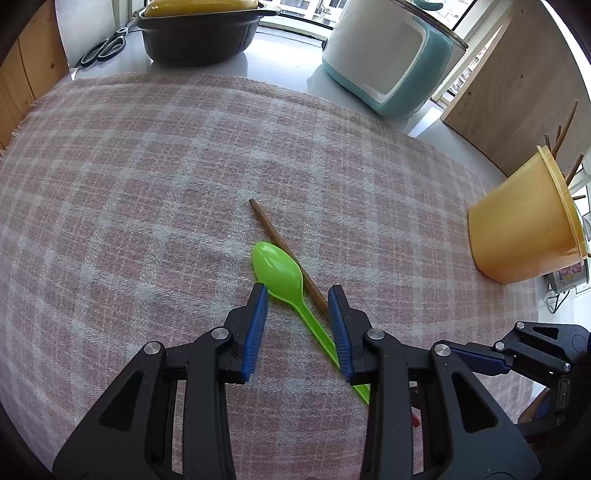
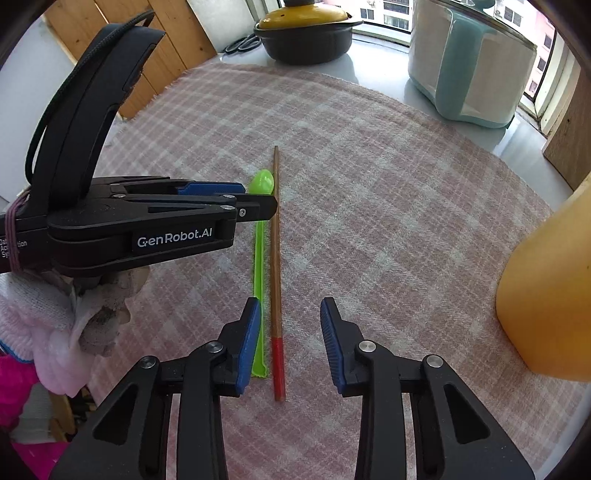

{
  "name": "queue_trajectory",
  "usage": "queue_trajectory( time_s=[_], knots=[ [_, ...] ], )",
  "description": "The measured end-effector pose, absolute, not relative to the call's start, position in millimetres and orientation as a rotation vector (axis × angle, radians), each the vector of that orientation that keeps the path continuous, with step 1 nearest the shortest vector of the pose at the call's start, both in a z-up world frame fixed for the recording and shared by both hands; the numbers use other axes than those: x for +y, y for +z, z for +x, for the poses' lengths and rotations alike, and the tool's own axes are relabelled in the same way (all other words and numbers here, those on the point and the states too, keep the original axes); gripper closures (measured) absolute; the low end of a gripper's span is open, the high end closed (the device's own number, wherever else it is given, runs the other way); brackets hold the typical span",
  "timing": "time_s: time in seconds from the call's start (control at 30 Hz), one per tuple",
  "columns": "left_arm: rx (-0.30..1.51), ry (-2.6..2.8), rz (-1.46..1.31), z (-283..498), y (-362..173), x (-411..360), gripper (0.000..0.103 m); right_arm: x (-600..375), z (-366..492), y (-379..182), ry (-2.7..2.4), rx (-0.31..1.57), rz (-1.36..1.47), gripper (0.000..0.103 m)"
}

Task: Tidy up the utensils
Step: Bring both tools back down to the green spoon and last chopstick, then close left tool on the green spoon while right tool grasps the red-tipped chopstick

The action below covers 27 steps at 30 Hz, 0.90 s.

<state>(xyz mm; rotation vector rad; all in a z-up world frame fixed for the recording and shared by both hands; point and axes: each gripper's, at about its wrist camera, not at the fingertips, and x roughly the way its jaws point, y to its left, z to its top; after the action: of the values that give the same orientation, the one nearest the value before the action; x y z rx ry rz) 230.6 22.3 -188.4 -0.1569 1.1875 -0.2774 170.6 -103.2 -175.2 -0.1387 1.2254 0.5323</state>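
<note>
A green plastic spoon (image 1: 280, 271) lies on the pink checked cloth (image 1: 147, 184), bowl up, beside a brown chopstick (image 1: 273, 236). My left gripper (image 1: 297, 291) stands open just above the cloth, with the spoon's neck between its blue pads and nothing pressing on it. In the right wrist view the chopstick (image 2: 276, 258), red at its near end, lies next to the spoon (image 2: 258, 258). My right gripper (image 2: 290, 306) is open and straddles the chopstick without touching it. The left gripper (image 2: 258, 201) hangs over the spoon's bowl end. A yellow cup (image 1: 524, 229) at the right holds several chopsticks.
At the far edge stand a dark pot with a yellow lid (image 1: 199, 33), scissors (image 1: 103, 48) and a teal and white appliance (image 1: 388, 62). A wooden board (image 1: 517, 92) rises behind the cup (image 2: 550, 295). A gloved hand (image 2: 55, 317) holds the left gripper.
</note>
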Motion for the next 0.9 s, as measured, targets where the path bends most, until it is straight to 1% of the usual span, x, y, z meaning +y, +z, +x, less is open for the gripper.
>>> queue_trajectory(
  time_s=[0.13,0.3,0.33,0.53,0.6,0.63,0.67,0.77,0.9],
  knots=[
    [1.182,-0.271,-0.134,231,-192,23,0.069,-97,173,-186,0.53,1.244,-0.142,0.078],
    [1.169,-0.268,-0.112,233,-193,22,0.076,-93,180,-194,0.522,1.263,-0.134,0.081],
    [1.165,-0.263,-0.107,234,-193,22,0.08,-92,181,-196,0.522,1.266,-0.132,0.081],
    [1.147,-0.245,-0.07,235,-191,23,0.082,-84,185,-204,0.528,1.28,-0.139,0.082],
    [1.141,-0.243,-0.066,234,-191,24,0.084,-81,185,-206,0.521,1.277,-0.161,0.087],
    [1.138,-0.241,-0.062,234,-190,24,0.086,-81,185,-206,0.512,1.274,-0.172,0.091],
    [1.134,-0.238,-0.061,234,-189,25,0.088,-81,186,-206,0.506,1.275,-0.174,0.092],
    [1.127,-0.236,-0.062,233,-186,29,0.095,-80,190,-206,0.503,1.276,-0.165,0.092],
    [1.127,-0.231,-0.07,232,-184,35,0.097,-69,196,-207,0.514,1.269,-0.202,0.092]
  ],
)
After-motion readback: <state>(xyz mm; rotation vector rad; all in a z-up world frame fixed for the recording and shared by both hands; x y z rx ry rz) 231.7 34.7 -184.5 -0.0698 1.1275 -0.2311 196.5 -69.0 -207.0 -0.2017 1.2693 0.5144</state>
